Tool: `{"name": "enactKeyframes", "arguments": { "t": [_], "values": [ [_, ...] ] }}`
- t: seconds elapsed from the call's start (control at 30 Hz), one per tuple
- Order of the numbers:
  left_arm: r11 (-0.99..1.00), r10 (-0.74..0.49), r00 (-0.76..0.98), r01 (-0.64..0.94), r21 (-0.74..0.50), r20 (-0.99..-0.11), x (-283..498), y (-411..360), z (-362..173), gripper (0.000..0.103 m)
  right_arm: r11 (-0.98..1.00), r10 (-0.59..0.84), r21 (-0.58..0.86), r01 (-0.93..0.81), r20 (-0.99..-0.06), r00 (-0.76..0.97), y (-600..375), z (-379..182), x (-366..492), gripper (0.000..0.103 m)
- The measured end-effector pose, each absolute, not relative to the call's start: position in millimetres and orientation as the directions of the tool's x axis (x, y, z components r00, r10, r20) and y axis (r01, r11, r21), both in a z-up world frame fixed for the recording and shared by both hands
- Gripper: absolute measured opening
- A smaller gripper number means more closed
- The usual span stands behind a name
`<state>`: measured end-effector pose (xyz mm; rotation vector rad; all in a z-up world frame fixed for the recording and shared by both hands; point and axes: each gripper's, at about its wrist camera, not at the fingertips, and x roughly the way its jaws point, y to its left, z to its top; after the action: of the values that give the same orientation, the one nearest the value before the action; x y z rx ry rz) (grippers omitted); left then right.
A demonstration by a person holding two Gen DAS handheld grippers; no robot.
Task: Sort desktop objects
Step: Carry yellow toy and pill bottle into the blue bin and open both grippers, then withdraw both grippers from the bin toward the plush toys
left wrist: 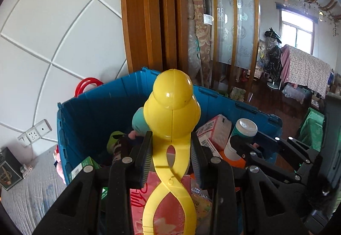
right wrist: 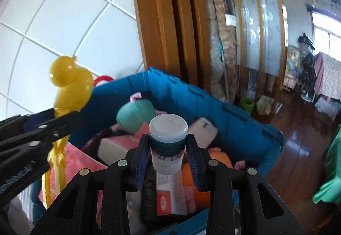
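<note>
Hovering over the blue plastic storage crate (right wrist: 234, 128), the left hand-held gripper (left wrist: 171, 154) clamps a yellow plastic duck-shaped tong (left wrist: 171, 105) at its neck; the right hand-held gripper (right wrist: 168, 158) clamps a white-capped medicine bottle (right wrist: 168, 139). Both look light, rigid, slippery.

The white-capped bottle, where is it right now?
The white-capped bottle is clamped in the right gripper, above the blue bin, right of the yellow duck-shaped tongs.
</note>
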<state>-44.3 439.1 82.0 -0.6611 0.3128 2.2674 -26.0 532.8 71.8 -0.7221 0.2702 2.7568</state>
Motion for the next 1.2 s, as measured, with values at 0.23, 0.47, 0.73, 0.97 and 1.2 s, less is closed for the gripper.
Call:
{"name": "enactKeyframes", "arguments": {
  "t": [0.23,0.47,0.73,0.97,1.2],
  "values": [
    [-0.726,0.584,-0.632,-0.687,0.02,-0.51,-44.6,428.6,83.2,0.077,-0.944,0.218,0.08,-0.319,-0.575,-0.789,545.0,48.6,-39.4,0.035],
    [-0.733,0.597,-0.651,-0.68,0.011,-0.468,-46.3,403.2,95.0,0.083,-0.944,0.23,0.058,-0.325,-0.59,-0.774,540.9,43.7,-39.5,0.073],
    [-0.772,0.571,-0.691,-0.636,-0.005,-0.443,-47.3,355.0,105.1,0.083,-0.937,0.286,0.019,-0.348,-0.528,-0.8,521.7,64.3,-14.8,0.103],
    [-0.816,0.54,-0.747,-0.578,-0.024,-0.387,-45.7,287.1,109.2,0.093,-0.95,0.271,0.021,-0.312,-0.44,-0.856,484.9,94.6,8.7,0.103],
    [-0.873,0.47,-0.806,-0.485,-0.052,-0.359,-57.5,200.6,105.9,0.098,-0.983,0.164,0.012,-0.182,-0.371,-0.914,406.1,119.9,14.3,0.103]
  ]
}}
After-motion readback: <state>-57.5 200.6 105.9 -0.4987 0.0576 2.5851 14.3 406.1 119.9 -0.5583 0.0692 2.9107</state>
